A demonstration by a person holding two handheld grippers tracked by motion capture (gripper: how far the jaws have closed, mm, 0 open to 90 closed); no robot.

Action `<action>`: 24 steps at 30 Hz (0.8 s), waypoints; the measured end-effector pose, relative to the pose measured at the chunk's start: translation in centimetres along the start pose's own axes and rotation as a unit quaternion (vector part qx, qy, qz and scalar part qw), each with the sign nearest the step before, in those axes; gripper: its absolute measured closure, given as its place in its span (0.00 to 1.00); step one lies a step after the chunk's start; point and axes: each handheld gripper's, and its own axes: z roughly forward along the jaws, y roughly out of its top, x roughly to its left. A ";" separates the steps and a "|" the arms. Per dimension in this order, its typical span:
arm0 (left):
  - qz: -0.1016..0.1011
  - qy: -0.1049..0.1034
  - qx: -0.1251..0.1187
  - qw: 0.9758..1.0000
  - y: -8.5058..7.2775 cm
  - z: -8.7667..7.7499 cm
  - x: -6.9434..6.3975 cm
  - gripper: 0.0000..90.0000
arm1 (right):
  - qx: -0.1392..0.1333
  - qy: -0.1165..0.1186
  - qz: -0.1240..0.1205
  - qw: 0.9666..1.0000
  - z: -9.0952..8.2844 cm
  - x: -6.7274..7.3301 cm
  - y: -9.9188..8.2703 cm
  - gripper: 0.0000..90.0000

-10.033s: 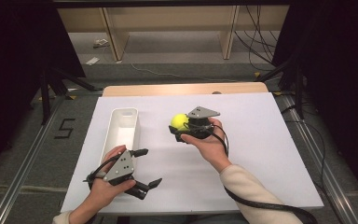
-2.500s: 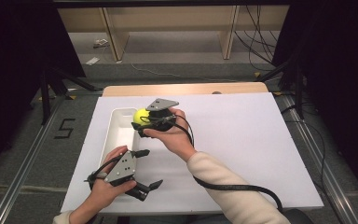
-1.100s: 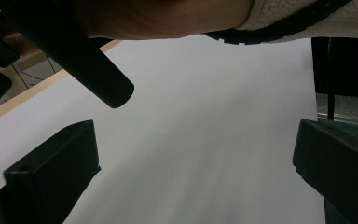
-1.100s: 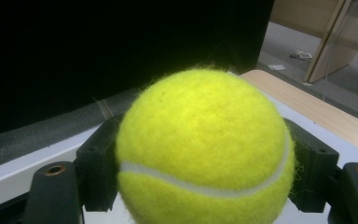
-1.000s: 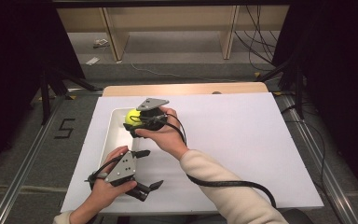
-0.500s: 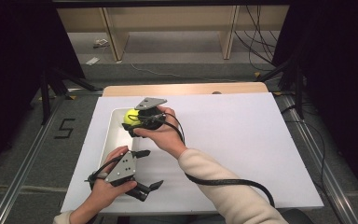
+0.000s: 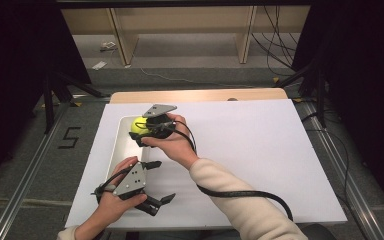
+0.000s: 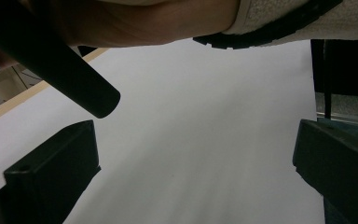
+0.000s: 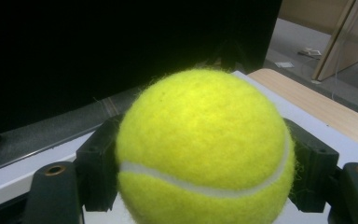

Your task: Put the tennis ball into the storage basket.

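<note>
My right gripper (image 7: 141,131) is shut on a yellow tennis ball (image 7: 140,125) and holds it just over the far part of a white oblong tray (image 7: 119,150) at the table's left. Up close in the right gripper view, the tennis ball (image 9: 203,149) sits squeezed between the two black jaws. My left gripper (image 7: 159,182) rests near the front edge of the table, its jaws spread wide with nothing between them. From the left gripper view, the right forearm and its cable (image 8: 270,28) cross overhead above the white table top (image 8: 205,140).
The white table top (image 7: 260,150) stretches wide to the right of the tray. A wooden strip (image 7: 200,95) runs along its far edge. Beyond stand wooden shelf legs (image 7: 122,37) on a grey floor, with dark curtains at both sides.
The right gripper with the ball moved left from the table's middle to above the tray, and has barely shifted over the last second. The left gripper has stayed put.
</note>
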 end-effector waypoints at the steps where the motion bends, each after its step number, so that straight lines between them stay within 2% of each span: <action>1: 0.000 0.000 0.000 1.000 0.0 0.0 0.0 0.00 | -0.001 0.000 0.001 1.000 0.1 0.0 0.0 0.30; 24: 0.003 -0.001 0.001 1.000 0.0 0.0 0.0 0.00 | 0.006 0.008 -0.004 1.000 1.0 0.3 0.3 0.30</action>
